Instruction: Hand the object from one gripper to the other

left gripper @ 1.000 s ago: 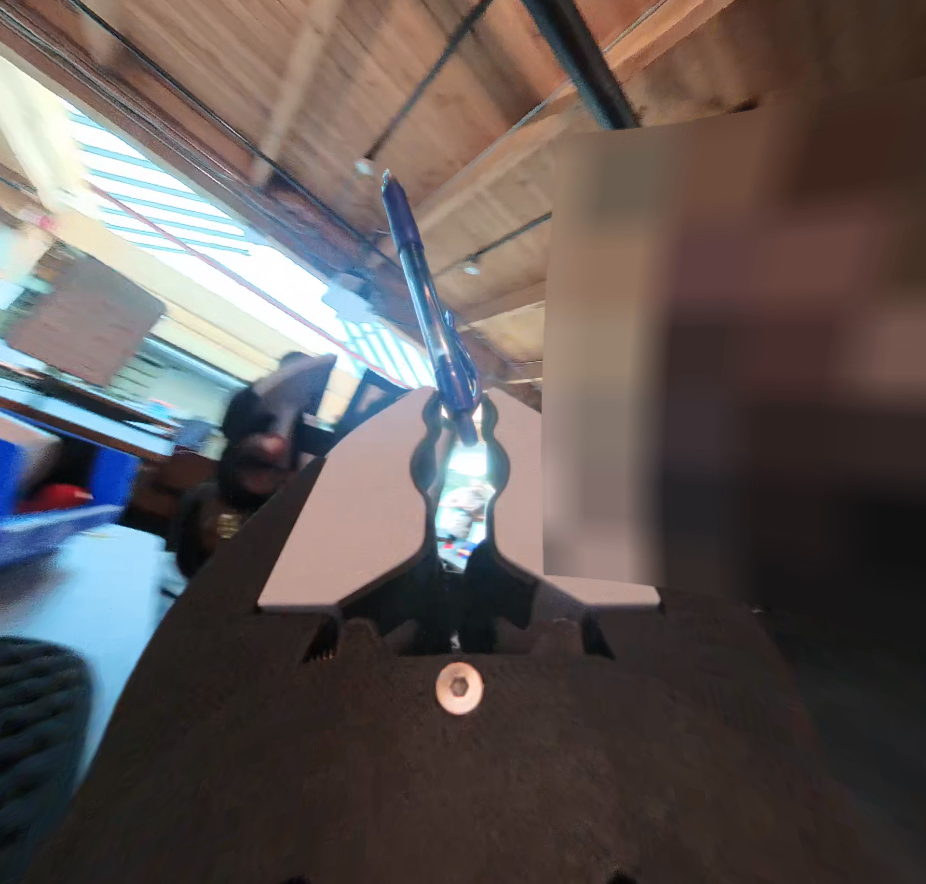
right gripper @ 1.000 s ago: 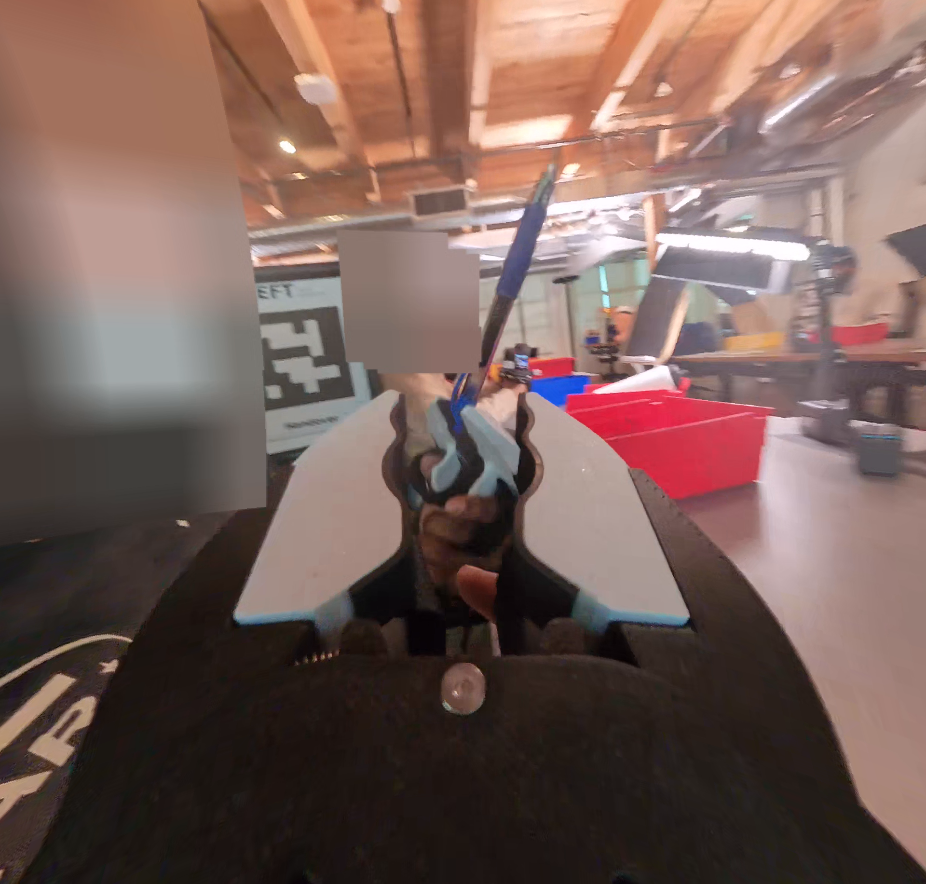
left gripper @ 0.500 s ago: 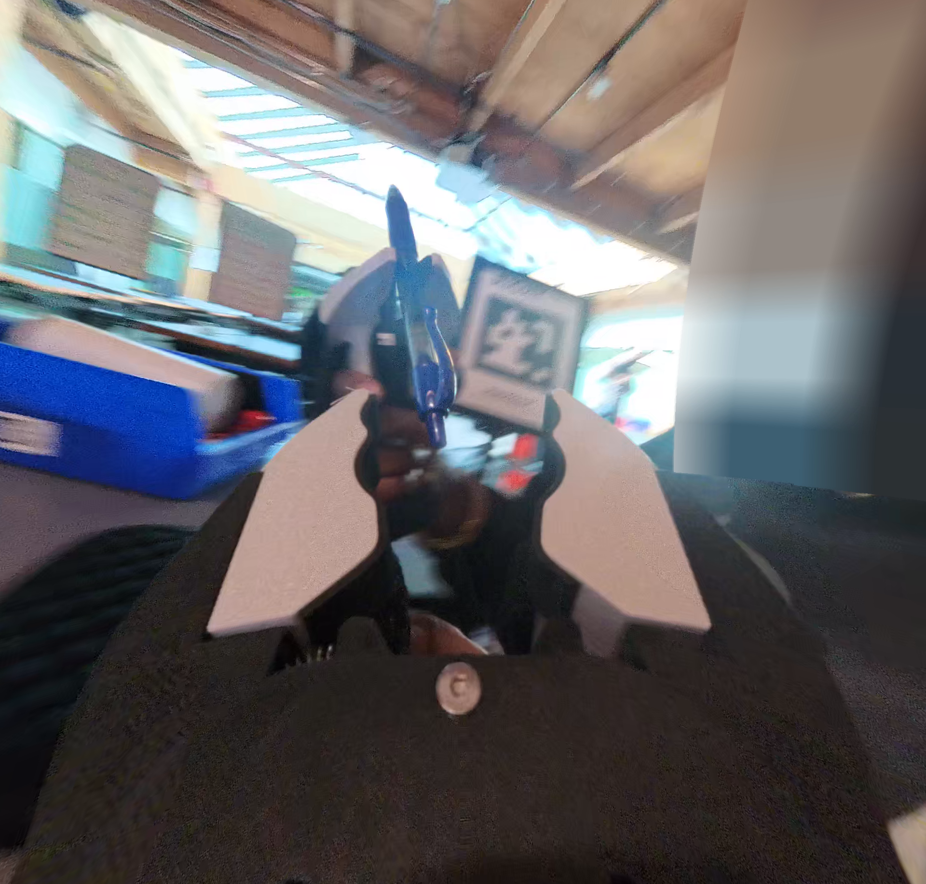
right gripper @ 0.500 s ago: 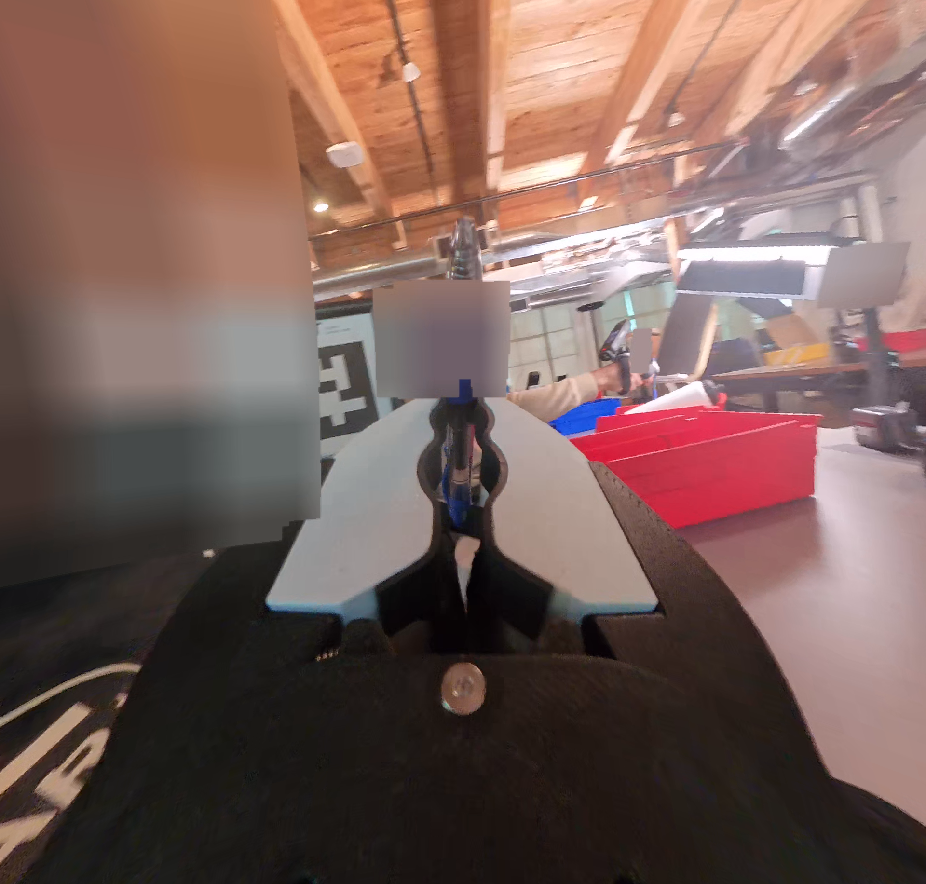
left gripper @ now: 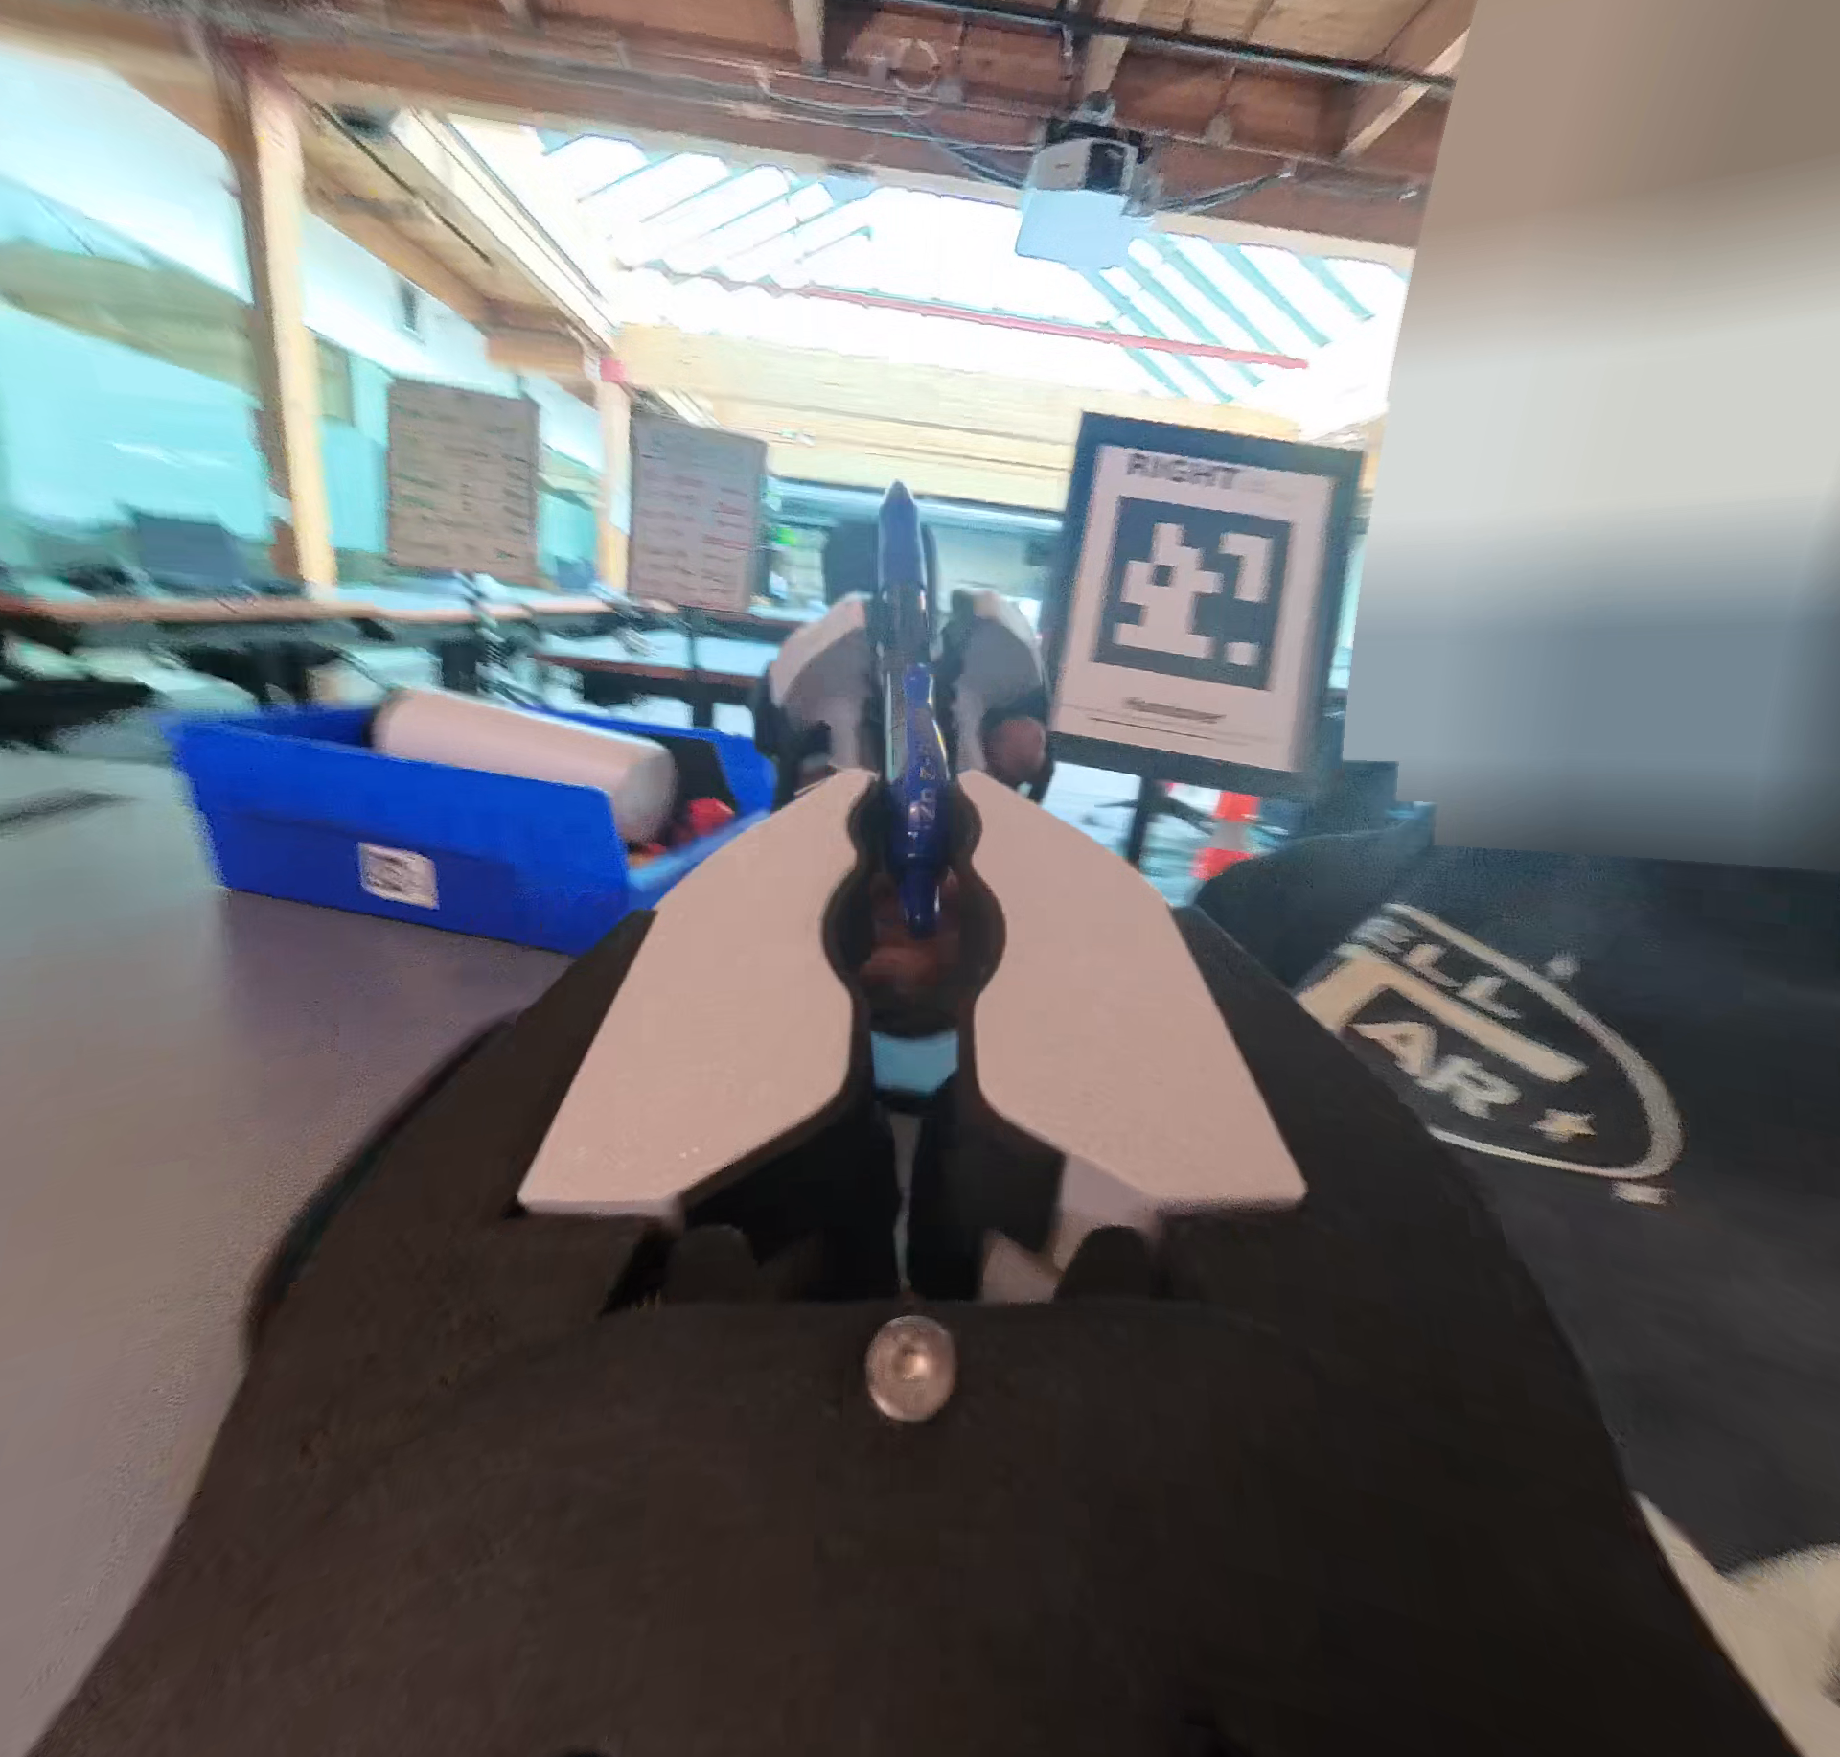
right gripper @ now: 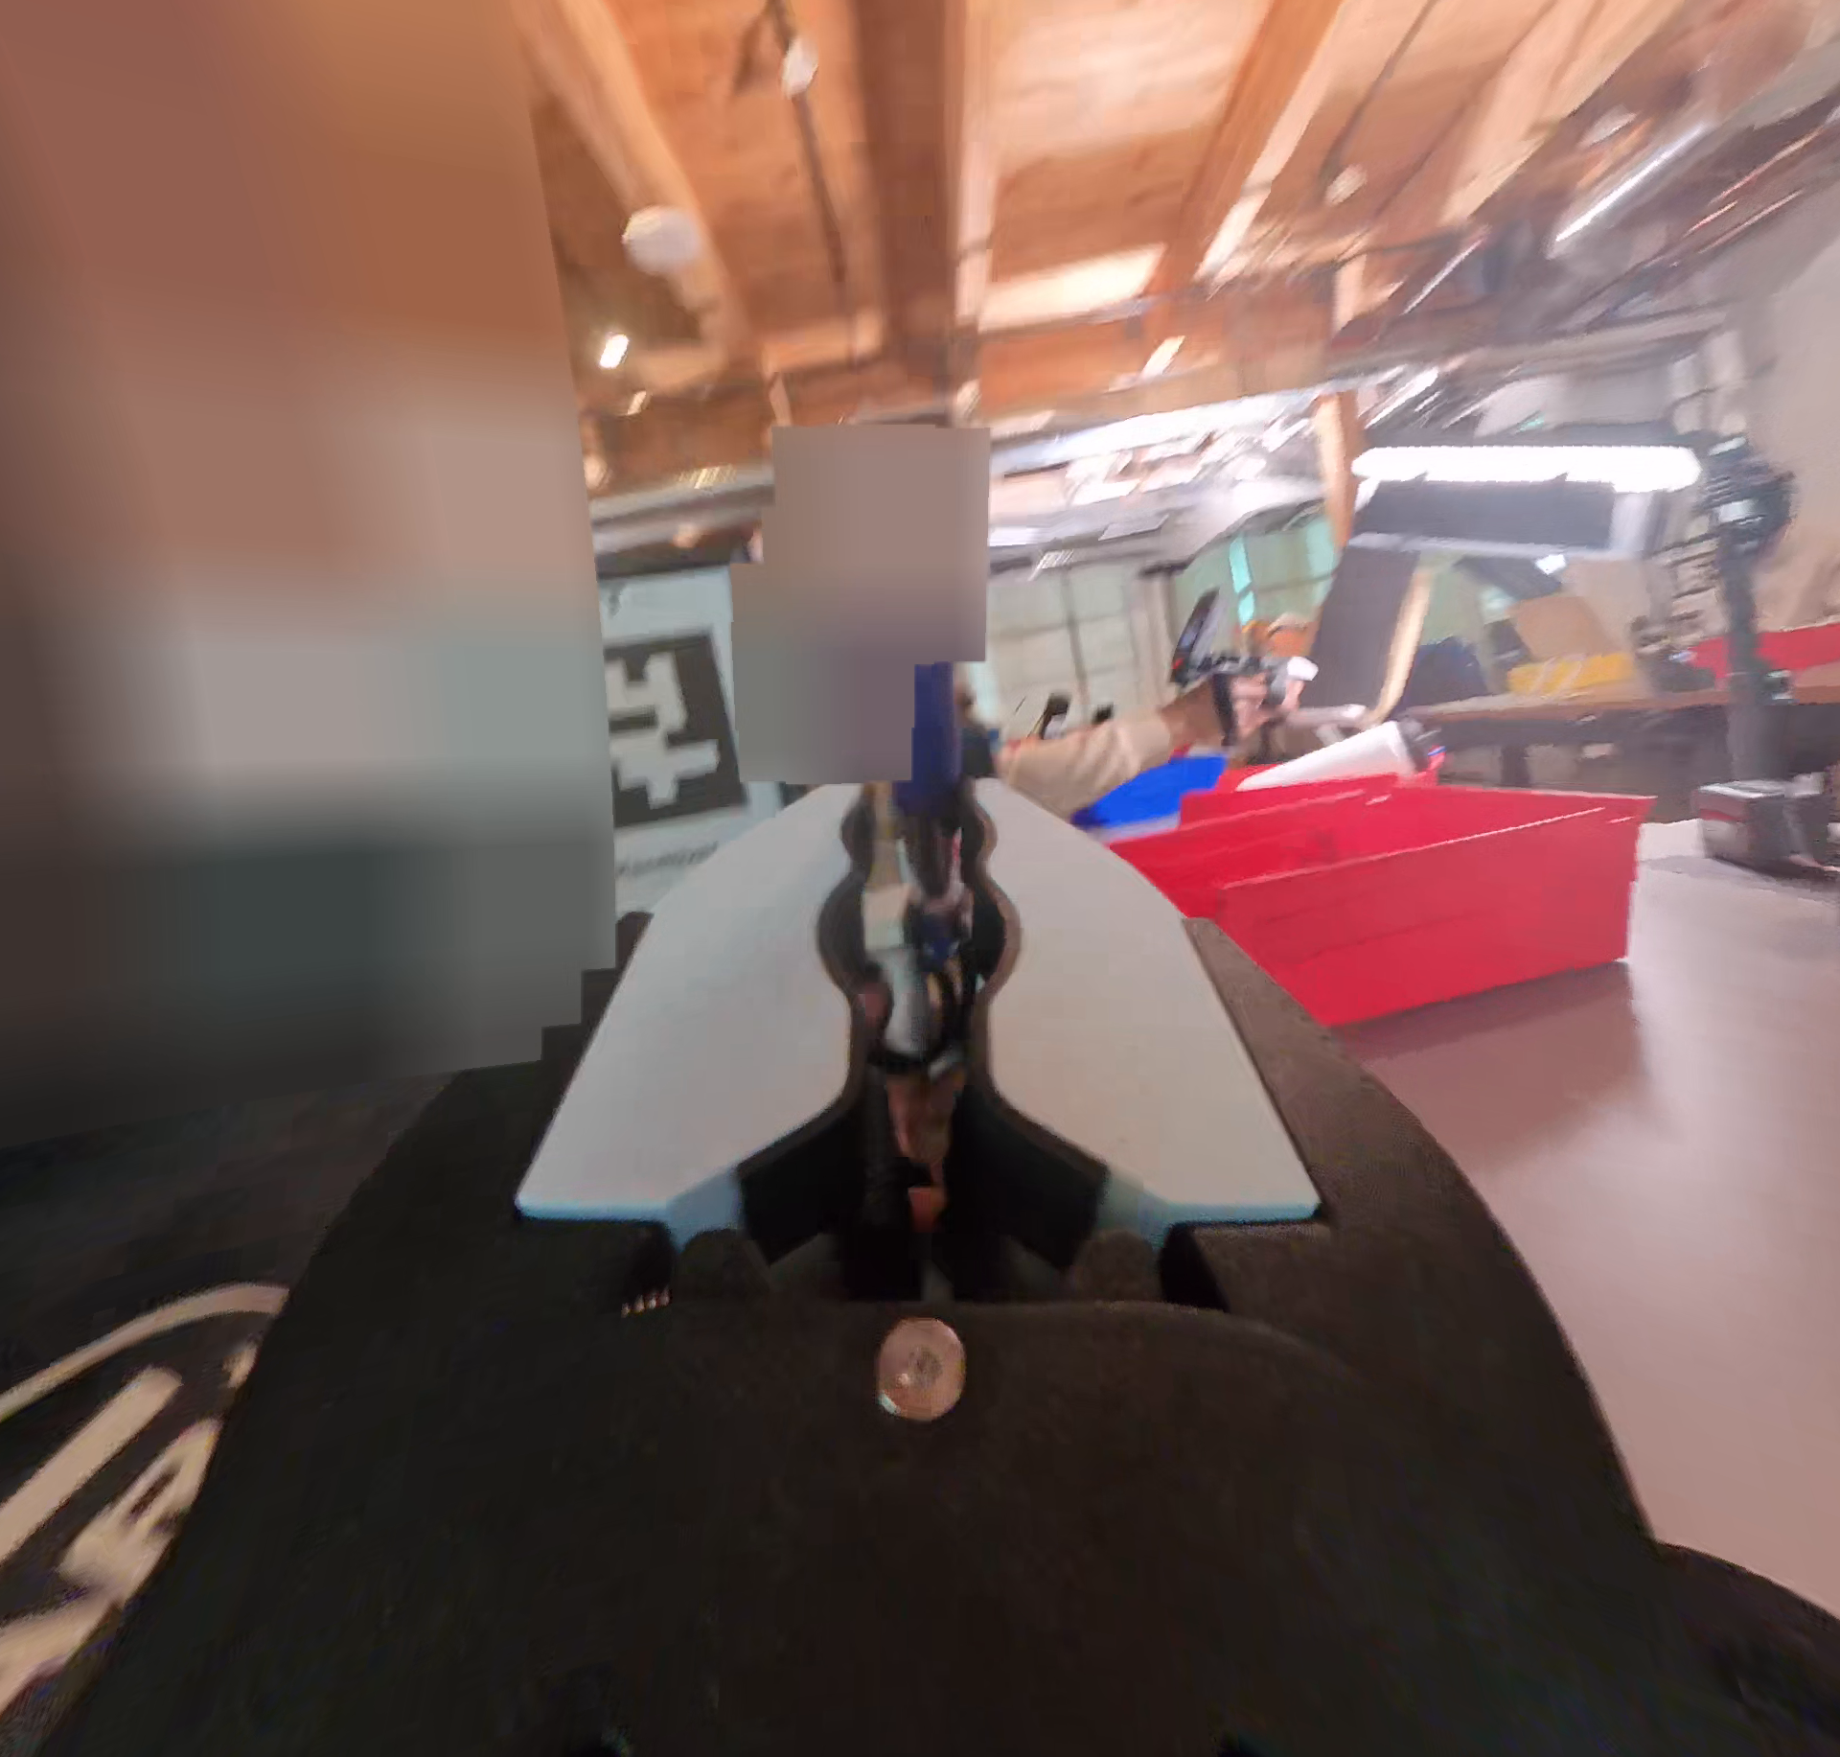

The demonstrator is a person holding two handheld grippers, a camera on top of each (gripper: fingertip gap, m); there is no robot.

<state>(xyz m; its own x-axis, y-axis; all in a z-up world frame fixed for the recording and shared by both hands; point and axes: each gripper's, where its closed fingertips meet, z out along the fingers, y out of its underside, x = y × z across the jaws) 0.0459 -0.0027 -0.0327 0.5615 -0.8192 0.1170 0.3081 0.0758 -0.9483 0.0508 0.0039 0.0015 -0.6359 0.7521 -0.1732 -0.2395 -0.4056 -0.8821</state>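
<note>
Pen [left gripper: 914,713] is standing upright at frame centre, both grippers clenching it. Left gripper [left gripper: 908,798], released half a second ago, is now gripping again; right gripper [right gripper: 921,793] is still clamping. Judgement: a return handover is starting. Bin [left gripper: 418,843] is lying beyond, left.

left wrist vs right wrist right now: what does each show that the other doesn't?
Left wrist only: a blue bin holding a white roll, the right gripper facing the camera with the pen between its fingers, and wall boards.

Right wrist only: red bins on the table and a light panel.

Both: the blue pen upright between that view's own nearly closed fingers, a black-and-white marker card, and the wood-beam ceiling.
</note>
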